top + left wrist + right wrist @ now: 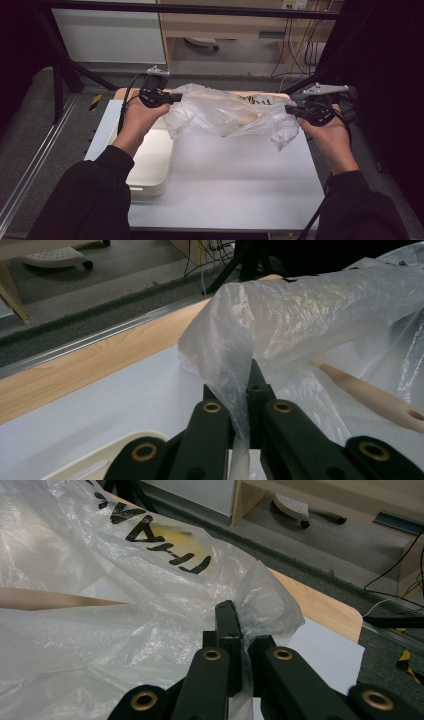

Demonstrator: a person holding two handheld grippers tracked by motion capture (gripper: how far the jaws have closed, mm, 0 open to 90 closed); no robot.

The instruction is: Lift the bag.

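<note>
A clear plastic bag [227, 116] with black lettering hangs stretched between both grippers above the white table [235, 180]. My left gripper [176, 98] is shut on the bag's left edge; in the left gripper view the film [280, 320] is pinched between the black jaws of that gripper [241, 390]. My right gripper [289, 109] is shut on the bag's right edge, and in the right gripper view the film [150, 595] is clamped by that gripper [239, 630]. A pale wooden utensil [372, 397] lies inside the bag, its handle [45, 600] showing through the plastic.
A cream tray [152, 165] sits on the table's left part under my left forearm. A light wooden board edge [95, 365] runs along the table's far side. Black frame bars [65, 70] and cables [300, 50] stand beyond the table.
</note>
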